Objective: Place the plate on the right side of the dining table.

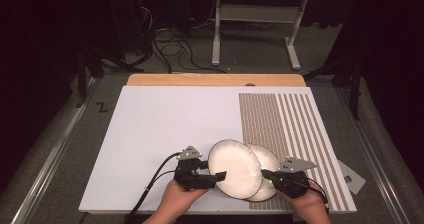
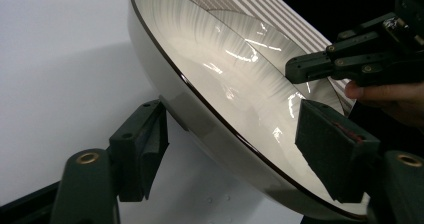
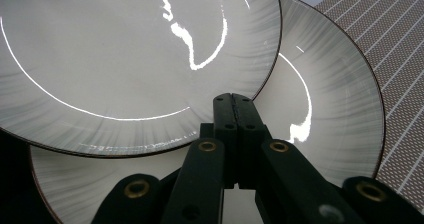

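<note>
From the high view we look forward and down over the near side of the white table (image 1: pixel 165 129), far enough back to take in its whole top and the floor beyond. The left gripper view puts us low and very close, facing along its own jaws across the rim of the upper plate (image 2: pixel 210 79), toward the right gripper (image 2: pixel 300 70) opposite. In the right gripper view we sit just as close, facing over its jaws onto the upper plate (image 3: pixel 125 49) and the lower plate (image 3: pixel 330 114). We share the upper plate (image 1: pixel 235 168) across all three views.
</note>
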